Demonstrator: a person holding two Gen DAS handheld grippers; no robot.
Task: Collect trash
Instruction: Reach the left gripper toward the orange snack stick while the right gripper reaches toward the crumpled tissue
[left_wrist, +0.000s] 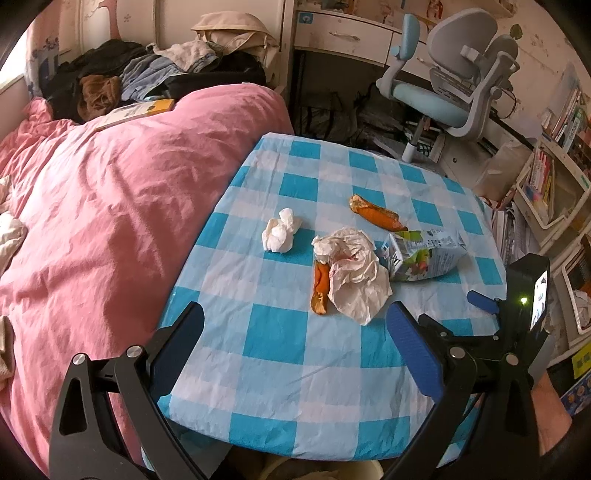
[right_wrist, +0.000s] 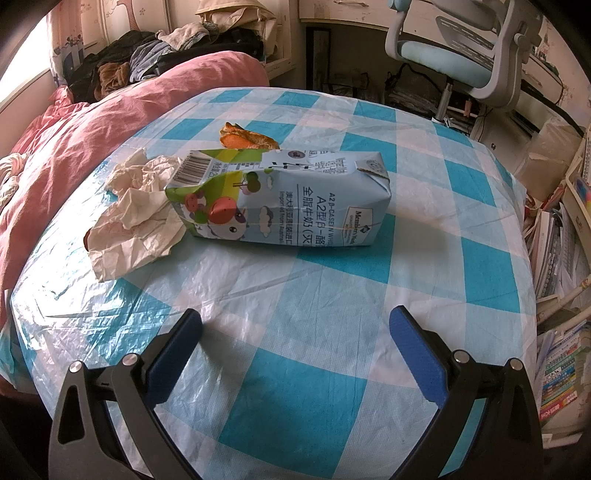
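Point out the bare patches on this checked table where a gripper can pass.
Free: the near strip between the left gripper and the crumpled paper; the far edge beyond the upper peel. Crowded: the middle, where tissue, paper, lower peel and milk carton cluster.

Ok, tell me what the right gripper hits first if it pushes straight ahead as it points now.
Most likely the milk carton, lying on its side directly ahead of the open right gripper. Only bare checked tablecloth lies between; depth is hard to judge.
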